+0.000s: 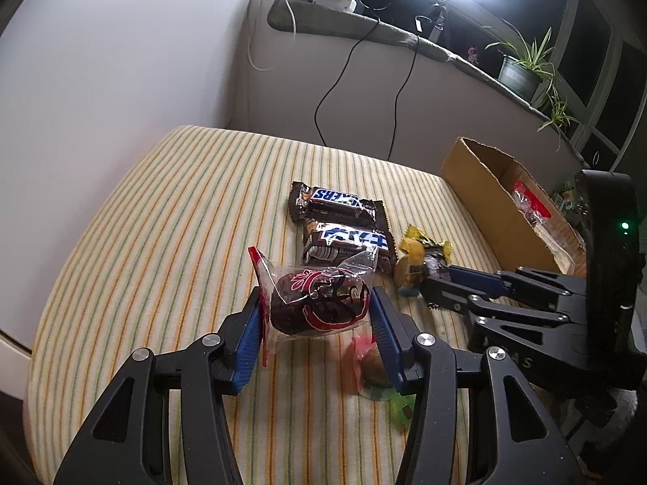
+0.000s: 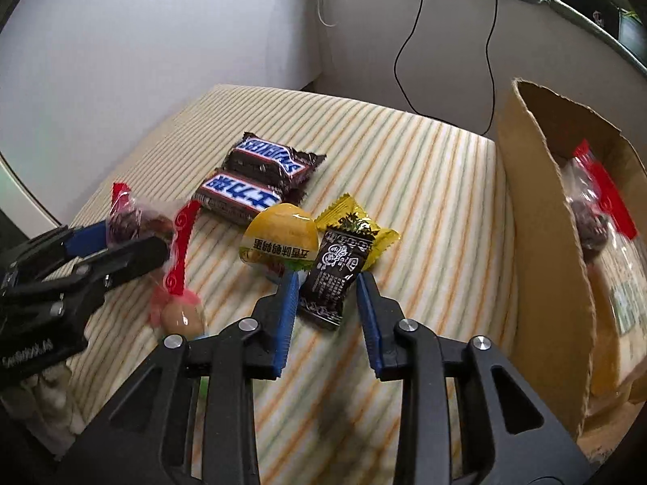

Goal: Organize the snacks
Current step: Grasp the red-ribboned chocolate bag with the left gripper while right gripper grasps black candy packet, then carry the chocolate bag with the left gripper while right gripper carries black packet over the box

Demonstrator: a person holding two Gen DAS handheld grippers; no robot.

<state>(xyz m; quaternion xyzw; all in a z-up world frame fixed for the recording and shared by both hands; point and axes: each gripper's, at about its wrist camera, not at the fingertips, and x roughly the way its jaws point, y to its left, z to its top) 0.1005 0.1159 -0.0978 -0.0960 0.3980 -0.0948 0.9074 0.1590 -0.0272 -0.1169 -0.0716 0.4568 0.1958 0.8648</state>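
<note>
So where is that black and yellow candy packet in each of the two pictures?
Left wrist view: the black and yellow candy packet lies right of centre, at the tip of the right claw.
Right wrist view: the packet sits in the middle, between the blue fingers.
Shared landmark: the two chocolate bars on the striped cloth, just left of it.

Bare striped cloth [image 1: 161,210] lies open left (cardboard box [image 1: 477,186] blocks right).

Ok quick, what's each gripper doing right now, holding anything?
Left gripper: shut on the clear packet, lifted off the cloth.
Right gripper: open around the black-and-yellow candy, pads not pressing it yet.
</note>
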